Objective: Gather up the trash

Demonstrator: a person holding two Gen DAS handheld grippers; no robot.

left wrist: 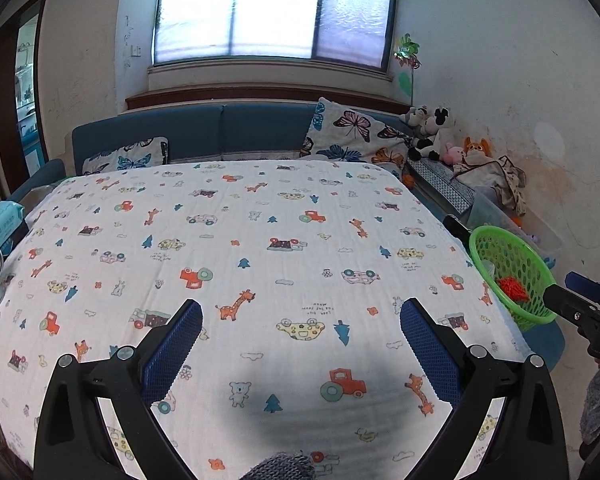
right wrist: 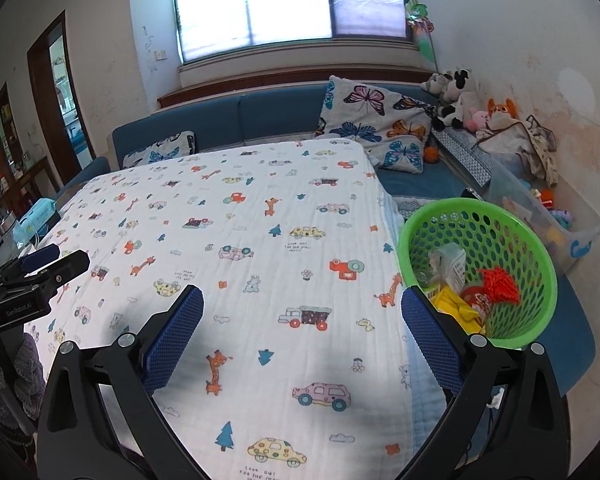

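A green perforated basket (right wrist: 512, 240) stands just off the right edge of the cloth-covered table (right wrist: 260, 220). Inside lie trash pieces: a red mesh scrap (right wrist: 498, 282), a yellow wrapper (right wrist: 456, 304) and a small white carton (right wrist: 454, 266). My right gripper (right wrist: 302, 306) hovers open over the cloth beside the basket, nothing between its blue pads. My left gripper (left wrist: 301, 318) is open above the patterned cloth (left wrist: 240, 240), empty too. In the left wrist view the basket (left wrist: 512, 268) shows at the right, with the right gripper's black body beside it.
A blue sofa (right wrist: 280, 116) with butterfly cushions (right wrist: 376, 120) runs behind the table. Plush toys (right wrist: 460, 100) and a clear bin of toys (right wrist: 548, 208) line the right wall. A pack of wipes (left wrist: 0, 224) lies at the table's left edge.
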